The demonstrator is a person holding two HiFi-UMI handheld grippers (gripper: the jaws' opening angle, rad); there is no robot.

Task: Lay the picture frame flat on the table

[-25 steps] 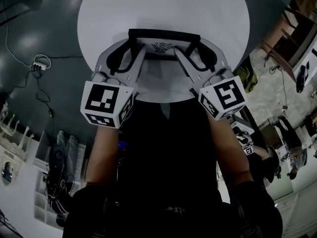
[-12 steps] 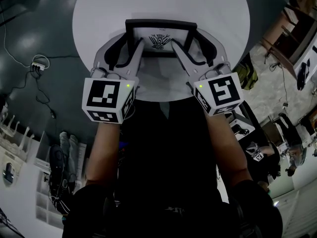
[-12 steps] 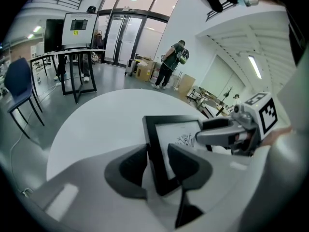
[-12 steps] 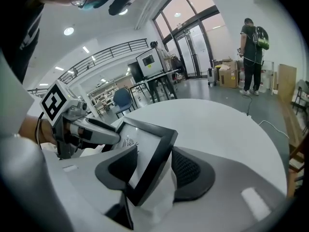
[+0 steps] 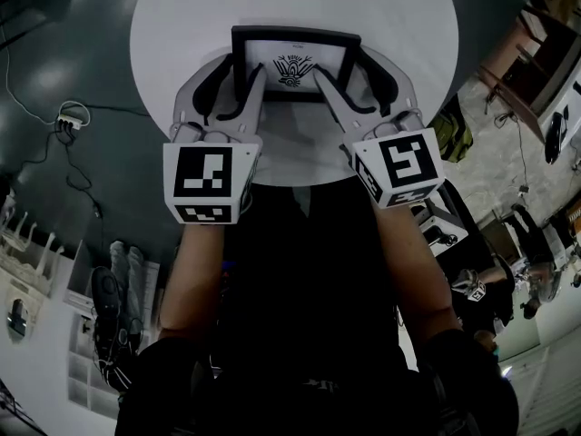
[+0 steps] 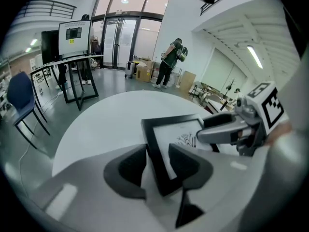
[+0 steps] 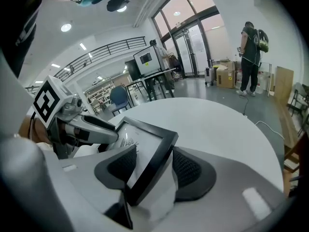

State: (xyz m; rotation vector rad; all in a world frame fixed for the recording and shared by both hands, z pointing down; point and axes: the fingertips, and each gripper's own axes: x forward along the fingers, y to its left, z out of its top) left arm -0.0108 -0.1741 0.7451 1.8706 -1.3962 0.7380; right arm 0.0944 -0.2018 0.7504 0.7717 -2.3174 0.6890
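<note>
**Figure. Picture frame at the release stage, seen from the head and along both grippers.**

The picture frame [image 5: 290, 66] lies picture-side up on the round white worktop [image 5: 182, 25], towards the near half of it.

*Progress:* The frame appears to rest flat, so the laying-down itself looks done. Whether every edge sits fully on the worktop cannot be confirmed from these angles. What is left, by judgement, is to free the frame and draw both grippers clear without dragging it.

*Left gripper* [image 6: 157, 167]*:* The jaws have just been opening and stand apart, astride the frame's left side rail. A gap shows between the outer pad and the rail, so nothing is clamped.

*Right gripper* [image 7: 154, 170]*:* The jaws have likewise just been opening and stand apart, astride the right side rail near its front corner. The rail passes between the pads with white worktop visible beside it.
</note>
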